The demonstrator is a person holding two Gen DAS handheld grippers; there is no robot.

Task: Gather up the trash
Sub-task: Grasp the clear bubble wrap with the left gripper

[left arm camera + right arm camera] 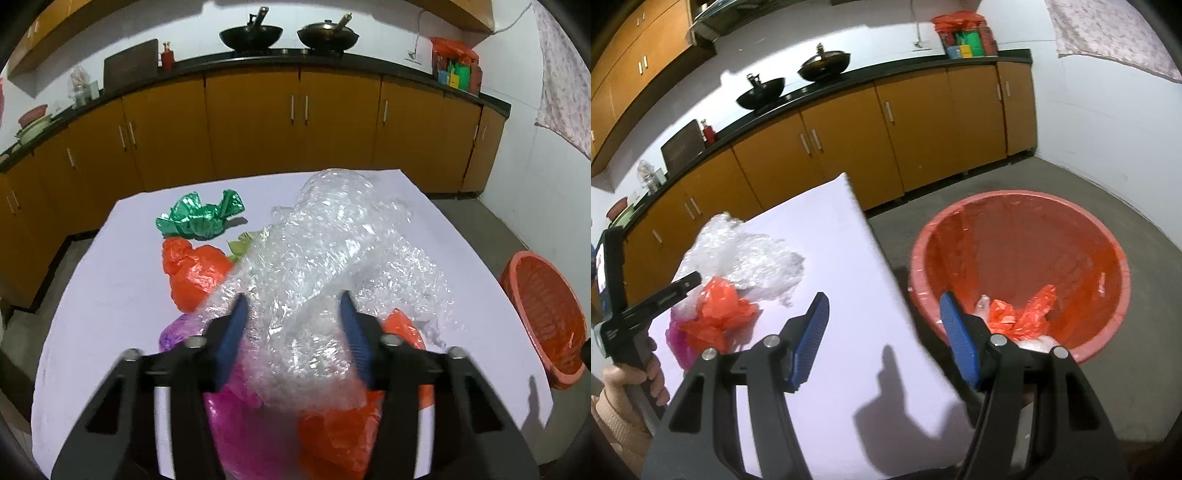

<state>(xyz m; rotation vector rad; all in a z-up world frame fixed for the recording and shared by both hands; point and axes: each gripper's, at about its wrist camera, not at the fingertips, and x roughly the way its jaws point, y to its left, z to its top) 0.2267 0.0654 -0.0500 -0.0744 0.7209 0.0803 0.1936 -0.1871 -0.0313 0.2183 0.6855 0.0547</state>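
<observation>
crinkly bubble wrap in left claw; round red basket

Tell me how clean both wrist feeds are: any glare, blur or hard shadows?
Left wrist view: glare sparkles on the clear crumpled bubble wrap; the left tool arms are motion-smeared; fisheye bends the yellow-orange kitchen cabinets. Right wrist view: a hard dark tool shadow falls on the white table; the round red plastic basket looks soft.
</observation>
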